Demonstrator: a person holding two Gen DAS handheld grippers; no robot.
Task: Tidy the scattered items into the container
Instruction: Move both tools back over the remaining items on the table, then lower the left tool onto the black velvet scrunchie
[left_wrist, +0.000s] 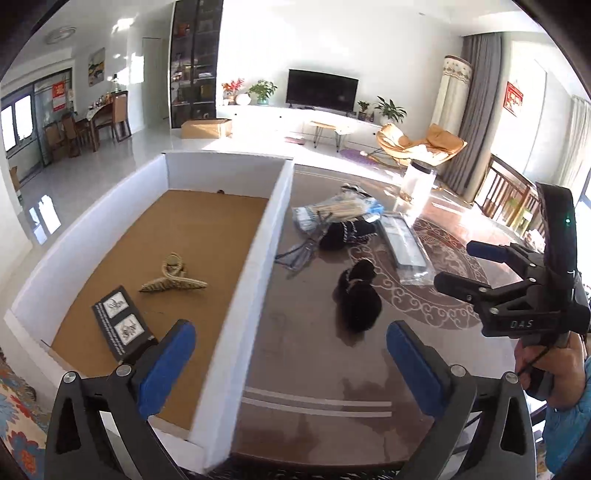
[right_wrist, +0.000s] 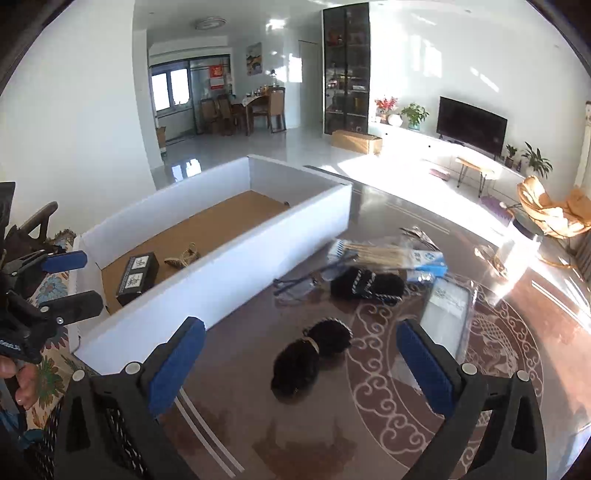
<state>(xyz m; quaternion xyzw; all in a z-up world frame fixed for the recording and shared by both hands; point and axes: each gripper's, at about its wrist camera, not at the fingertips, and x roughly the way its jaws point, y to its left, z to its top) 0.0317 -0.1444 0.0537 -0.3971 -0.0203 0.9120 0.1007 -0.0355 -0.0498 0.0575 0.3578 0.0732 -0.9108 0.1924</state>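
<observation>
From your left wrist view, your left gripper has its jaws spread wide with nothing between them, straddling the near wall of the white container. Inside that container, at about ten o'clock from the jaws, lie a woven hair claw and a small black card box. On the tabletop at one o'clock sits a black fuzzy hair tie, and beyond it a second black fuzzy piece, a pack of wooden sticks and a clear flat packet. Your right gripper shows at three o'clock, jaws apart and empty. From your right wrist view, your right gripper's jaws stand wide and empty over the tabletop, the black fuzzy hair tie lying at twelve o'clock between them but untouched. The container lies at ten o'clock, and your left gripper sits at nine o'clock, open.
</observation>
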